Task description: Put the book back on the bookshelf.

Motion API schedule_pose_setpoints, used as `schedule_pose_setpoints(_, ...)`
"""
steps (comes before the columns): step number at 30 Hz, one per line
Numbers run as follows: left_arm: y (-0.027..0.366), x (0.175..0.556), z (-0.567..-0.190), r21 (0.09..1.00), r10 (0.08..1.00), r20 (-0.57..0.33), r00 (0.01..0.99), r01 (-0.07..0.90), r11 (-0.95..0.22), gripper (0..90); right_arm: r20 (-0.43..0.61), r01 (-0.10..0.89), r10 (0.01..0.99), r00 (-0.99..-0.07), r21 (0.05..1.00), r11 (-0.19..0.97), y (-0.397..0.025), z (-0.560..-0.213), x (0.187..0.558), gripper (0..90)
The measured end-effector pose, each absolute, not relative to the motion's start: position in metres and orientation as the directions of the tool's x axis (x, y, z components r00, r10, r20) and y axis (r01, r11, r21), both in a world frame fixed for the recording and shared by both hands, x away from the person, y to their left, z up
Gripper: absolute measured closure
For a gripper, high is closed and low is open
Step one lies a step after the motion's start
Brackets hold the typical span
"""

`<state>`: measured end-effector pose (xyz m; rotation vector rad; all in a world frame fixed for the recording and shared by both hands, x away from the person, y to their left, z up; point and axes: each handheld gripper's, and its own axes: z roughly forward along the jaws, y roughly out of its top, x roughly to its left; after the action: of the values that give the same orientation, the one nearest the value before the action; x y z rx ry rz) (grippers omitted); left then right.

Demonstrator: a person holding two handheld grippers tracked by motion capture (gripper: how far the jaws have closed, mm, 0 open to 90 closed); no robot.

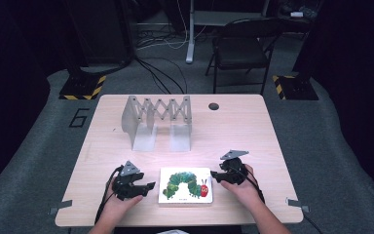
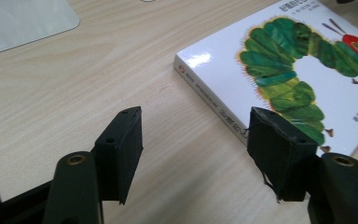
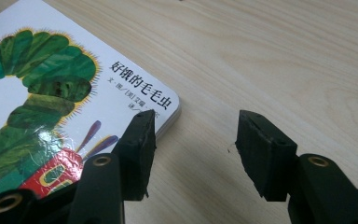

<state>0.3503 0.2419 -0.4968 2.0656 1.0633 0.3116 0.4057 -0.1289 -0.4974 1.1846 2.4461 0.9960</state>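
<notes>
From above, the book [image 1: 185, 185] lay flat at the table's [image 1: 233, 131] near edge between the left gripper [image 1: 145, 187] and right gripper [image 1: 216, 175], a metal rack [image 1: 157, 119] farther off. The left gripper view showed parted jaws at its spine; the right gripper view showed parted, empty jaws by its title corner.

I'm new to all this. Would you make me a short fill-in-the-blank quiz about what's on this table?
1. The book lies flat, and its cover shows a green ____.
2. The book lies ____ the left gripper and the right gripper.
3. Both grippers have their jaws ____.
4. The folding metal rack stands on the ____ side of the table from the person.

Missing words: caterpillar; between; open; far
</notes>
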Motion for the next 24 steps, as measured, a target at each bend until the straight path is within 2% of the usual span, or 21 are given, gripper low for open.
schedule_pose_setpoints(17, 0.214, 0.322, -0.498, 0.721, 0.7, -0.055, 0.712, 0.513, -0.466, 33.7, 0.122, 0.593, 0.741, -0.66, 0.69, 0.415, -0.12, -0.494, 0.41, 44.9)
schedule_pose_setpoints(24, 0.203, 0.32, -0.507, 0.701, 0.683, -0.062, 0.727, 0.519, -0.489, 32.9, 0.134, 0.6, 0.723, -0.678, 0.669, 0.438, -0.112, -0.499, 0.413, 44.1)
